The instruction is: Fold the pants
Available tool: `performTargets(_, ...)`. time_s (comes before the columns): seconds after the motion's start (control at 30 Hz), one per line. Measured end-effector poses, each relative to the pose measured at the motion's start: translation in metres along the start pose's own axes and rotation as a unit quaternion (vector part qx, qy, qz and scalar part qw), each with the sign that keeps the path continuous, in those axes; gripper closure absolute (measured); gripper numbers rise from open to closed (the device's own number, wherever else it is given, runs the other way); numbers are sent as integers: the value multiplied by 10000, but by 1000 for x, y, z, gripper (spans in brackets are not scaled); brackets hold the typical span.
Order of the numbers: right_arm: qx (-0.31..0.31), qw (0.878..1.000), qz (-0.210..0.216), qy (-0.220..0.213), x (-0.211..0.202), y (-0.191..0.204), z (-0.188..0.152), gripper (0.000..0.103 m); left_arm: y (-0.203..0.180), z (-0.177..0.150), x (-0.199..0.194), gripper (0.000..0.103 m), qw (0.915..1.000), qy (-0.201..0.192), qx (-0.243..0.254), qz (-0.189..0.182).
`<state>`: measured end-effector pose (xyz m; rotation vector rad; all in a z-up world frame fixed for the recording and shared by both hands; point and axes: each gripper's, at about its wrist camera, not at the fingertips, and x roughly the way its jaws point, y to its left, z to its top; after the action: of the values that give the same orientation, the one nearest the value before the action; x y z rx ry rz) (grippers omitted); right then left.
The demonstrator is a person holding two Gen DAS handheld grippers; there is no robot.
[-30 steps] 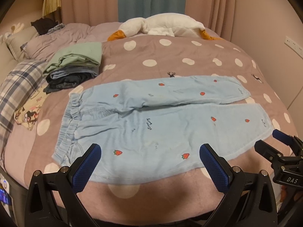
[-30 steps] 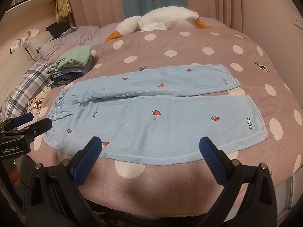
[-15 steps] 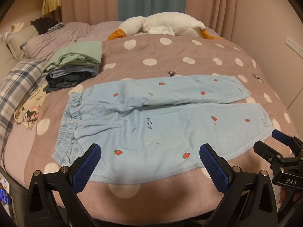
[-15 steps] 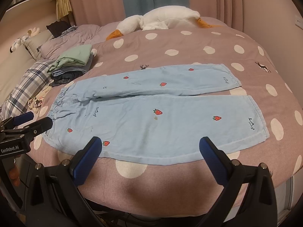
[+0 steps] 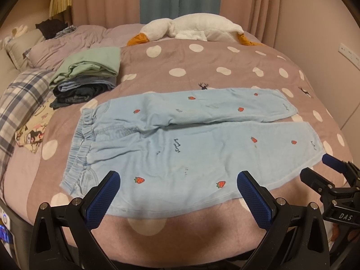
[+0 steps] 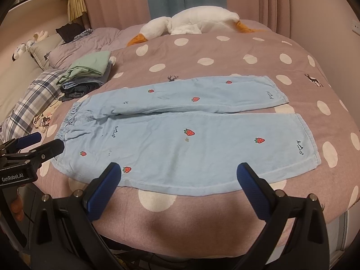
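Observation:
Light blue pants (image 5: 180, 141) with strawberry prints lie flat on the bed, waistband at the left, both legs running right. They also show in the right wrist view (image 6: 180, 132). My left gripper (image 5: 177, 184) is open and empty, held above the pants' near edge. My right gripper (image 6: 177, 177) is open and empty above the same near edge, further right. The right gripper shows at the right of the left wrist view (image 5: 315, 171), near the near leg's hem. The left gripper shows at the left of the right wrist view (image 6: 42, 142), beside the waistband.
A stack of folded clothes (image 5: 87, 74) sits left of the pants. A plaid pillow (image 5: 20, 103) and a printed cloth (image 5: 33, 132) lie at the left edge. A white plush goose (image 5: 191, 27) lies at the back. The polka-dot bedspread (image 5: 202, 67) drops off in front.
Both grippers have risen or drawn back very slightly, so the pants sit a little lower in view. Nothing was grasped or moved.

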<state>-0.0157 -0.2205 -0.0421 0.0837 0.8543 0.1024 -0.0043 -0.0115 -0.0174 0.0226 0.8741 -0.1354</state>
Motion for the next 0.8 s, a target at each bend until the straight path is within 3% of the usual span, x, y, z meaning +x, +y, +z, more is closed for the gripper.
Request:
performTargets(0.4, -12, 10000, -1, 23, 2, 1, -2, 0, 1, 2, 1, 0, 9999, 49, -90, -71)
performTargets(0.53, -111, 9999, 4, 47, 7, 5, -5, 0, 17, -1, 15, 0, 9974, 264, -499, -454)
performTargets(0.63, -448, 9990, 20, 68, 18, 19, -12, 0, 41, -13, 38, 0, 9890, 708, -1088, -717)
performTargets(0.7, -744, 9971, 116, 119, 30, 35, -18, 0, 64, -26, 50, 0, 9820, 890, -1538, -643)
performTargets(0.77, -986, 9946, 287, 180, 40, 52, -25, 0, 92, -43, 56, 0, 9712, 999, -2056, -669)
performTargets(0.8, -1176, 9920, 396, 218, 48, 64, -30, 1, 111, -53, 57, 0, 9617, 1023, -2425, -768)
